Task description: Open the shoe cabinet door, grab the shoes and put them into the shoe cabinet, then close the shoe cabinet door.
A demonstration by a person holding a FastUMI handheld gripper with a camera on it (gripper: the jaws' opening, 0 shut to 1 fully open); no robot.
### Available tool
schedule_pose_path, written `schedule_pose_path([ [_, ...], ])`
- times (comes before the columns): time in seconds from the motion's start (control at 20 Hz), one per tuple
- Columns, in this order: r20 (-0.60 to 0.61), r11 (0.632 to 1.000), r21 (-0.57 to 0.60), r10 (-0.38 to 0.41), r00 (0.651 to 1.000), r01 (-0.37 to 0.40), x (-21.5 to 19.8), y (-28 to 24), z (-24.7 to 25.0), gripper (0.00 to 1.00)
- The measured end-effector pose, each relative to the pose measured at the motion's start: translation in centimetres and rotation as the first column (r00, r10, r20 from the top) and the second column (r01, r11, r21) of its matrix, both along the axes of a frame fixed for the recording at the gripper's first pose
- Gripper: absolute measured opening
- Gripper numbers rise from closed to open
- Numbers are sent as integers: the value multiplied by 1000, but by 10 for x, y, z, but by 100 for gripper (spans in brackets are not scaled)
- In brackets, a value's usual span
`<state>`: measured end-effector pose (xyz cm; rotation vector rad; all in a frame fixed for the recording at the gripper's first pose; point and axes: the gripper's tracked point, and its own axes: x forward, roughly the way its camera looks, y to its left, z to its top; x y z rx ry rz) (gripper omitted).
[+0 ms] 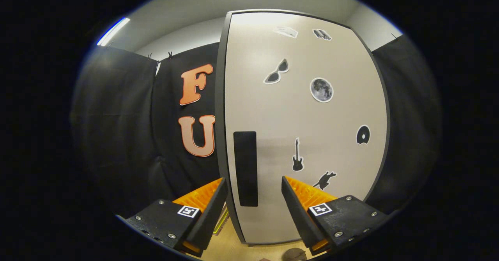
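The tall pale beige shoe cabinet door (pixel 304 128), framed by a dark edge, stands upright just ahead of the gripper (pixel 253 193), carrying a long black rectangular handle (pixel 245 168) near its left edge and small black-and-white stickers (pixel 321 90) of a moon, sunglasses and a guitar. The jaws are spread wide, holding nothing, with the handle and the door's left edge showing between them. Light wooden floor (pixel 230 245) lies below the door.
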<state>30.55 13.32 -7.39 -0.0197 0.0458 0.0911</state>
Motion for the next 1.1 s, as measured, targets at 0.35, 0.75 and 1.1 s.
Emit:
schedule_pose_path([
  [0.35, -6, 999, -46, 8, 1000, -8, 28, 13, -6, 46],
  [0.75, -48, 1000, 9, -8, 999, 8, 25, 13, -9, 27],
  [1.1, -52, 999, -20, -32, 998, 31, 0, 8, -5, 21],
])
